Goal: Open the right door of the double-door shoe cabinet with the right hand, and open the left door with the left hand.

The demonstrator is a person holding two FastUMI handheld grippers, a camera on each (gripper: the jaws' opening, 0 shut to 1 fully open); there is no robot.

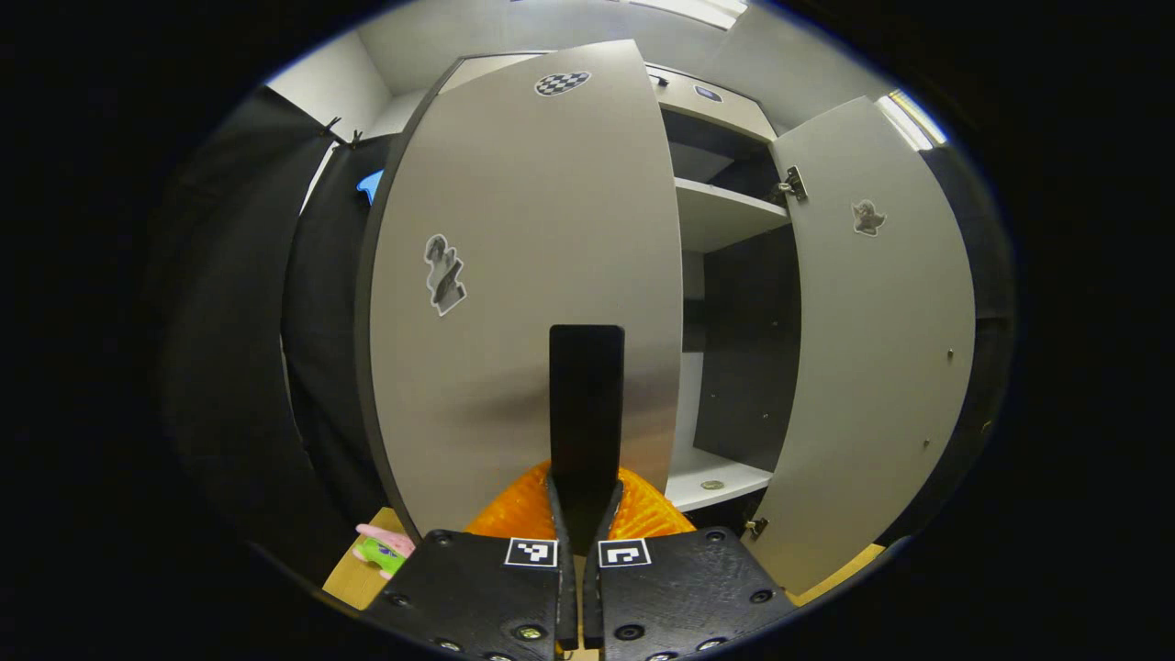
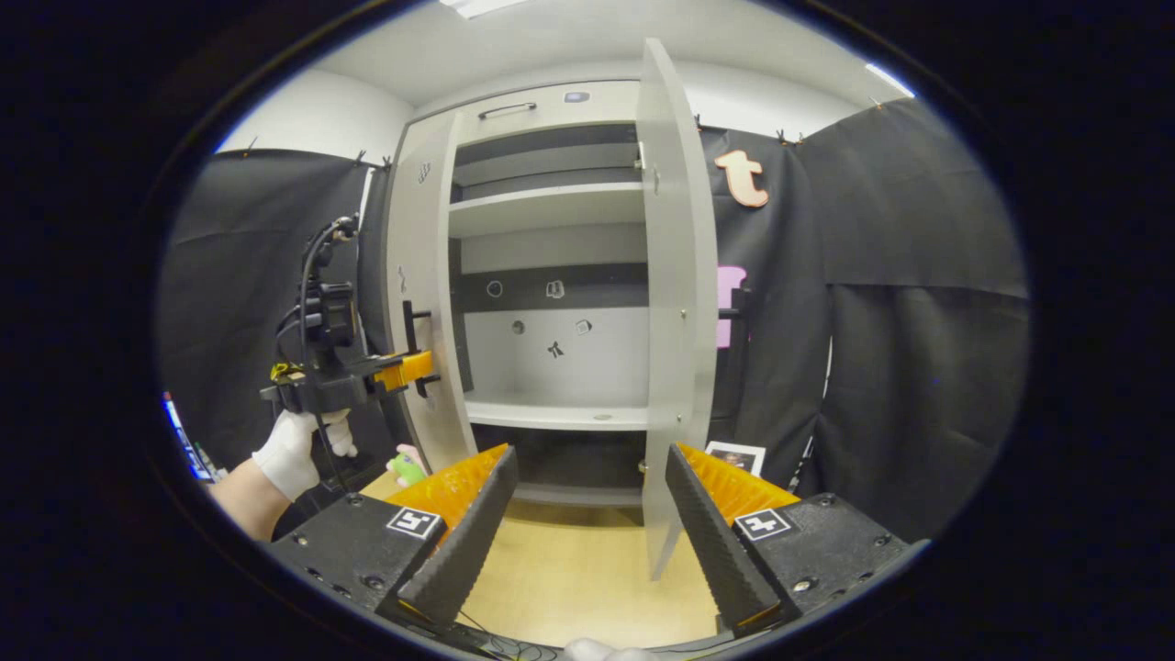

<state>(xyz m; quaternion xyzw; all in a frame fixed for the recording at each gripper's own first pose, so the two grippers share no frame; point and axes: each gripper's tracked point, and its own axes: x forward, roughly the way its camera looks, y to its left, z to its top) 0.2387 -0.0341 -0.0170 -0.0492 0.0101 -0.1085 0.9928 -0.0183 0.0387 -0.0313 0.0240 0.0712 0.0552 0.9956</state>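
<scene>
While left tongs [image 1: 586, 496] clamp the handle [image 1: 586, 404], right tongs [image 2: 592, 514] gape.

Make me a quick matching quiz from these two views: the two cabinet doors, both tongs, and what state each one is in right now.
Things:
1. left tongs
2. right tongs
3. right door
4. left door

States:
A. swung wide open, free of both tongs
B. open, holding nothing
C. shut on the door handle
D. partly open, its handle gripped

Pairs: 1-C, 2-B, 3-A, 4-D
</scene>
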